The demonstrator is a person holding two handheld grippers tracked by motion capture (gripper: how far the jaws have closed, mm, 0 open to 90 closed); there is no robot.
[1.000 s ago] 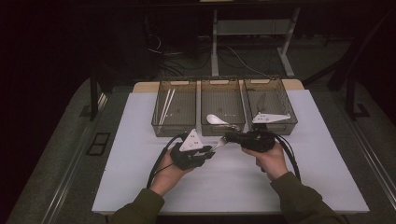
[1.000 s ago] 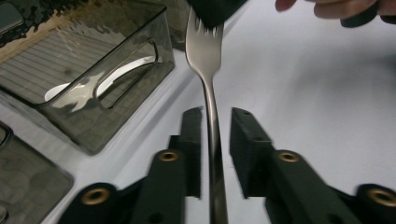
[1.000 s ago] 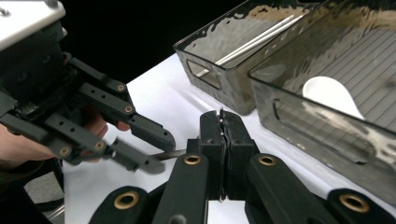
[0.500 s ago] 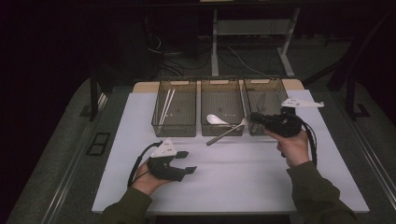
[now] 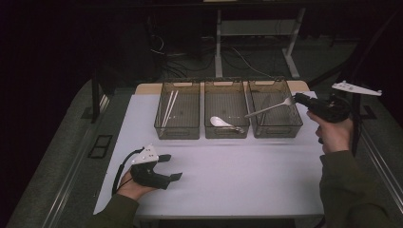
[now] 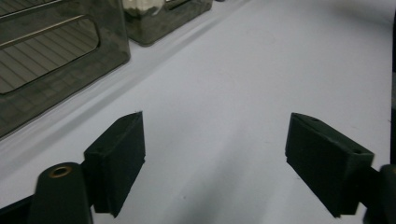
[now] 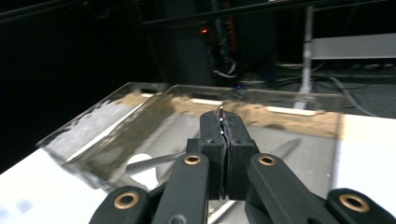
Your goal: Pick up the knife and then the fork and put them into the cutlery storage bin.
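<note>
Nearest the person, at about seven o'clock on the white table top (image 5: pixel 237 175), the left gripper (image 5: pixel 171 167) lies low in the left hand (image 5: pixel 130 183); its jaws have just been opening and stand wide apart with nothing but bare table between them, as the left gripper view (image 6: pixel 215 163) shows. Farther off, at about two o'clock, the right hand (image 5: pixel 332 135) holds the right gripper (image 5: pixel 298 99) raised beside the table's right edge, its black jaws clenched on the handle end of a silver metal fork (image 5: pixel 268 108), whose thin edge shows between the pads in the right gripper view (image 7: pixel 221 114). The fork slants over the right-hand smoky clear plastic bin (image 5: pixel 278 128). At twelve o'clock the middle bin (image 5: pixel 225 132) holds a white ceramic spoon (image 5: pixel 219 121), and the left bin (image 5: pixel 177 130) at eleven o'clock holds pale chopsticks (image 5: pixel 168 108).
</note>
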